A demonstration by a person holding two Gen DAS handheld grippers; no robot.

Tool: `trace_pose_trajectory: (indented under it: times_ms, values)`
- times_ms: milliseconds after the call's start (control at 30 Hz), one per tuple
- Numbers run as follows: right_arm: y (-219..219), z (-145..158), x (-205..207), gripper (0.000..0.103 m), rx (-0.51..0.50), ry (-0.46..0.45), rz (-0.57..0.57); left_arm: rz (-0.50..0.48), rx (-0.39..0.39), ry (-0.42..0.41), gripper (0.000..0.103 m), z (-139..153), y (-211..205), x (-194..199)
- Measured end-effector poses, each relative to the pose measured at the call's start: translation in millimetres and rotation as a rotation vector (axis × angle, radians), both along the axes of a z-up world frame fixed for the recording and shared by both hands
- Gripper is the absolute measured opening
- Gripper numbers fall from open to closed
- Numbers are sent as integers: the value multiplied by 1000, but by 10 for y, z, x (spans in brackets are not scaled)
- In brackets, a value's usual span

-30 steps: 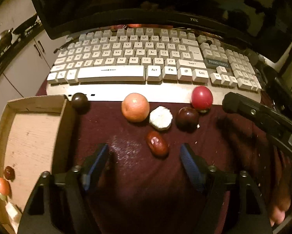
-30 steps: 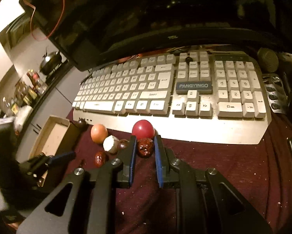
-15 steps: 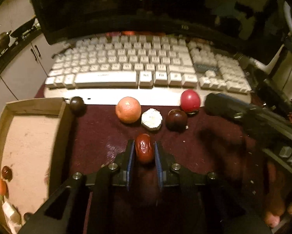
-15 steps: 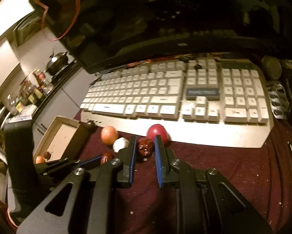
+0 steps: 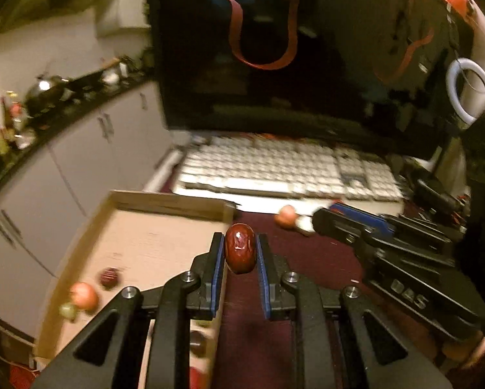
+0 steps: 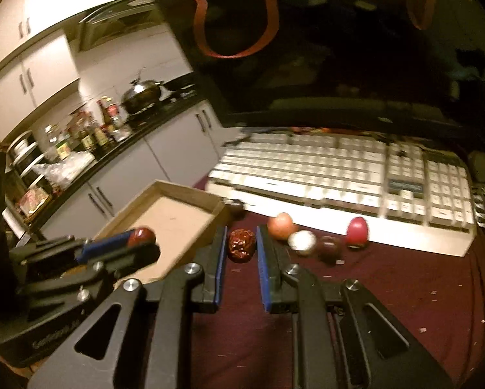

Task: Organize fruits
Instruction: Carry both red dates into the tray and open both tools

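Box left of fruits; keyboard behind them.

Box floor mostly bare; keyboard blocks behind

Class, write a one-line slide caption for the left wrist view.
Left tongs grip a red date beside the cardboard box, keyboard behind.

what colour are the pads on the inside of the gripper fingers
Blue pads on black fingers, clearest in the right wrist view.
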State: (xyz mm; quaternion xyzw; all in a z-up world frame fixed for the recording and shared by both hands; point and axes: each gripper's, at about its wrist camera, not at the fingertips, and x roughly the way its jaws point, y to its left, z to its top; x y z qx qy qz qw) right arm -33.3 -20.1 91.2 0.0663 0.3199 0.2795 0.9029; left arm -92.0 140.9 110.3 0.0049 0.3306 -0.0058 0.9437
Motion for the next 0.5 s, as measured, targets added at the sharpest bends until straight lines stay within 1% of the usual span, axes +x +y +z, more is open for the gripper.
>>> trace_pose_trajectory:
  times_ms: [133,267,400,500]
  values:
    - [323,131,-121,20,8,-31,48,91,21,-28,18,4,287,-34]
    - [636,193,-201,20,-2,-48,82,157,28,-43,18,-3,600,-90]
    - [931,142,-227,20,-29,-33,104,207,51,-49,18,-49,825,-89]
    - [1109,63,-208,20,-54,-6,114,236,59,-44,18,-96,970,-70]
